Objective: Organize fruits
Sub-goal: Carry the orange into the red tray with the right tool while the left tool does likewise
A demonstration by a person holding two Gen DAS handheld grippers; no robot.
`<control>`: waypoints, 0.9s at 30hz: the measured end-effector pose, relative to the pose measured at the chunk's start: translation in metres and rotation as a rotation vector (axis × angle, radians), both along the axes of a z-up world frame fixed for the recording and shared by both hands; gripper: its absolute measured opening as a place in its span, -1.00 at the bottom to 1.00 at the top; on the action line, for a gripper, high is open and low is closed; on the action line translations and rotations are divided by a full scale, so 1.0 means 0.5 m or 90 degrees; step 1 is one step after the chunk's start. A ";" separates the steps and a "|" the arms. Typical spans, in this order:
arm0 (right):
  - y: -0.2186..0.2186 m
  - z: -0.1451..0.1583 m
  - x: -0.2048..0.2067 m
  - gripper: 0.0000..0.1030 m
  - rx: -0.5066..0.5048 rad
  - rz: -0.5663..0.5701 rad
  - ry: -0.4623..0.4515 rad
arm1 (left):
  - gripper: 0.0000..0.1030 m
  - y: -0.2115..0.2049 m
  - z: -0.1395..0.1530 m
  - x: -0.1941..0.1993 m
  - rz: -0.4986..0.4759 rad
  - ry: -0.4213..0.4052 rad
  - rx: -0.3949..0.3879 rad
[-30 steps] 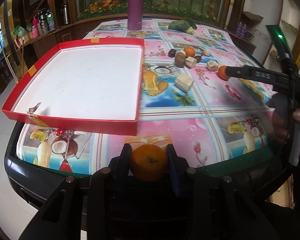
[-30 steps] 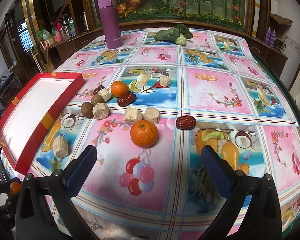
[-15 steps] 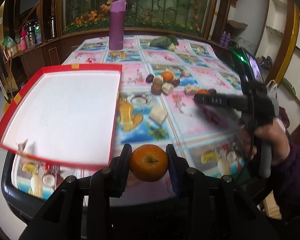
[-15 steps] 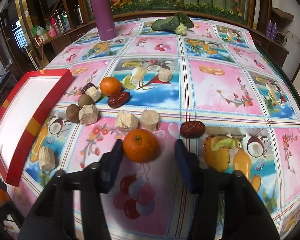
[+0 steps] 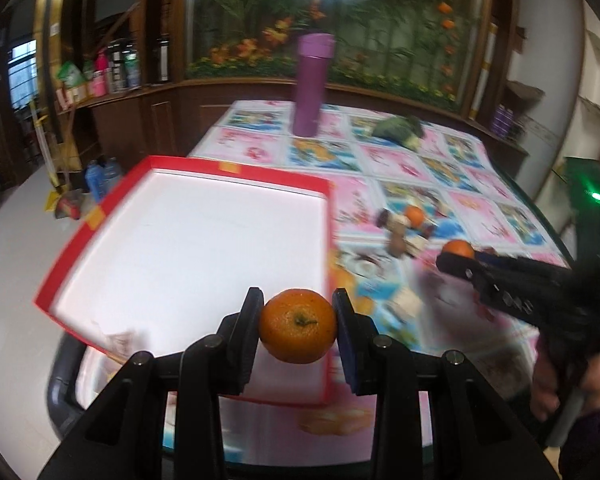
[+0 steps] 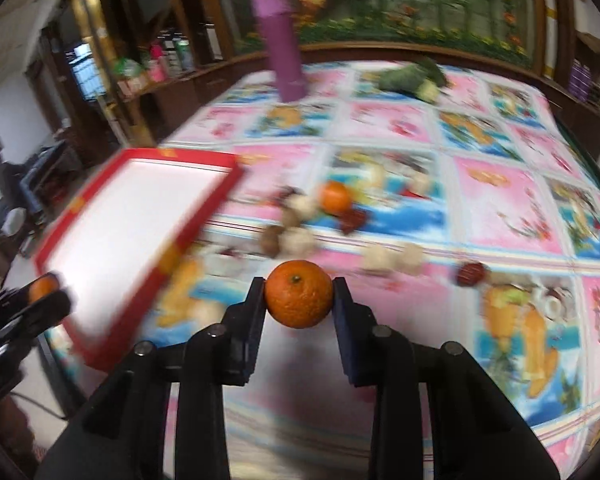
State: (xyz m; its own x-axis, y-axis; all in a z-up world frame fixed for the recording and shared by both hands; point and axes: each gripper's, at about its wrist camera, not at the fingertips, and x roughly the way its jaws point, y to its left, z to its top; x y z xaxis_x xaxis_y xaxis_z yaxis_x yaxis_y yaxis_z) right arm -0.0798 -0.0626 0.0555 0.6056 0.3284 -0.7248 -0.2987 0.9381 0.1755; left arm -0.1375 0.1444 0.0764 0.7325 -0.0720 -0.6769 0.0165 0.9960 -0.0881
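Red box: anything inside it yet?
The red box shows only a bare white floor; no fruit lies in it. The left tongs and their orange hide its near right corner, and blur leaves the near left corner unclear.

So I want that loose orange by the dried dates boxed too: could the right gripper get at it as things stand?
Probably not yet. The right gripper is shut on a round orange mandarin, so its fingers are full. The loose orange itself lies uncovered on the fruit-print tablecloth.

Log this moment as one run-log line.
left claw: shut on first orange over red tray | right claw: shut on second orange above table | third orange: on table
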 end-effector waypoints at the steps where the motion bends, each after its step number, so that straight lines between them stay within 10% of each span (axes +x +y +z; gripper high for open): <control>1: 0.019 0.005 -0.001 -0.32 0.005 0.015 -0.001 | -0.33 0.014 0.000 0.006 0.013 0.003 0.005; 14: 0.298 -0.010 0.016 -0.32 0.011 0.167 0.039 | -0.32 0.163 -0.045 0.073 0.130 0.060 0.028; 27: 0.345 -0.058 0.013 -0.30 -0.017 0.194 0.100 | -0.31 0.210 -0.093 0.079 0.192 0.114 0.045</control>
State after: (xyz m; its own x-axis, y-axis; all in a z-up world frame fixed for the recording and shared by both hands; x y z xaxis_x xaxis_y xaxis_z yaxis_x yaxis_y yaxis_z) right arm -0.0733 0.1097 0.0263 0.3634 0.4562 -0.8123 -0.5373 0.8149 0.2173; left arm -0.0978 0.2493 0.0298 0.5832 0.1813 -0.7919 -0.2881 0.9576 0.0070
